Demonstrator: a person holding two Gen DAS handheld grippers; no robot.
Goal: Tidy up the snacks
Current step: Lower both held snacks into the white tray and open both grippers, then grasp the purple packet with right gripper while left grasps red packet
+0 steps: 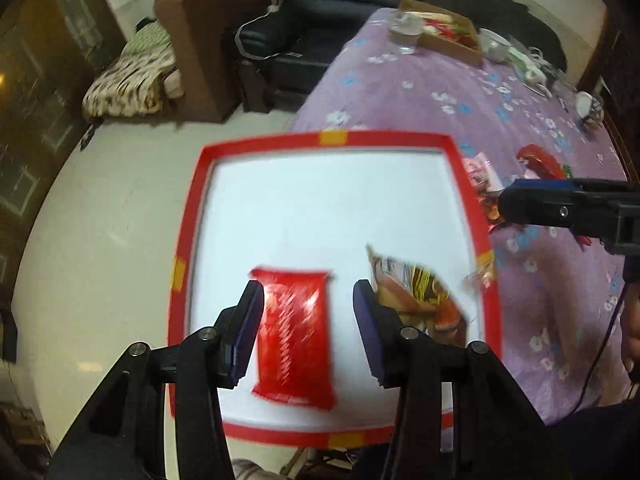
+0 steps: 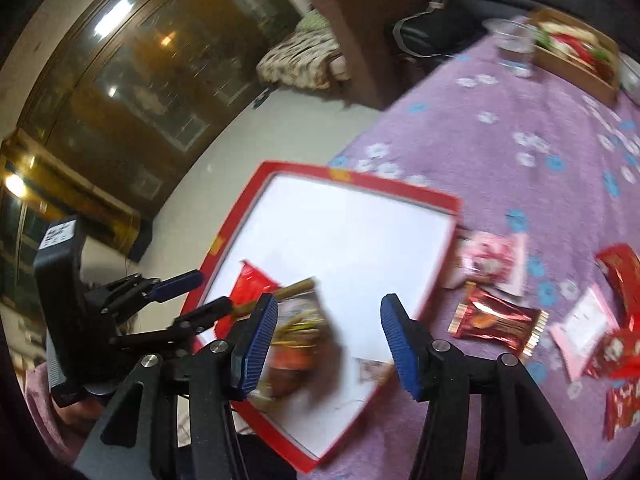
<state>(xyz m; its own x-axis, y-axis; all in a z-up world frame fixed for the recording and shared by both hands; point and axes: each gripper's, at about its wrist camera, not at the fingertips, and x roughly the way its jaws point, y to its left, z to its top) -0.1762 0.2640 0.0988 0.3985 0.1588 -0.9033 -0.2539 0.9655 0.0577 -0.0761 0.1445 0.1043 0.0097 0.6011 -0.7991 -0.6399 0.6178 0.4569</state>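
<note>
**Filling the red-rimmed tray: two packets in, a scatter left off to the right**

Hovering over the shallow white tray with a red rim (image 1: 472,200), the left gripper (image 1: 308,304) has its fingers spread apart with nothing between the pads; a flat glossy red packet (image 1: 296,332) lies in the tray directly beyond the gap, its long axis running away from the fingers. Just past the right-hand pad sits a brown-and-yellow printed packet (image 1: 416,292), also in the tray.

The right gripper (image 2: 328,316) is likewise parted and empty. In its view the brown-and-yellow packet (image 2: 300,332) lies by its left fingertip, while the loose snacks lie on the purple flowered bench (image 2: 500,152) to the right of its fingers, outside the tray. Nearest is a dark red foil packet (image 2: 496,322), long axis crosswise to the fingers.

Count: two packets in the tray; on the bench, one foil packet, two pink packets (image 2: 492,260), and several red ones at the frame edge, too blurred to number.

The right gripper is judged the nearer for the next pick.
</note>
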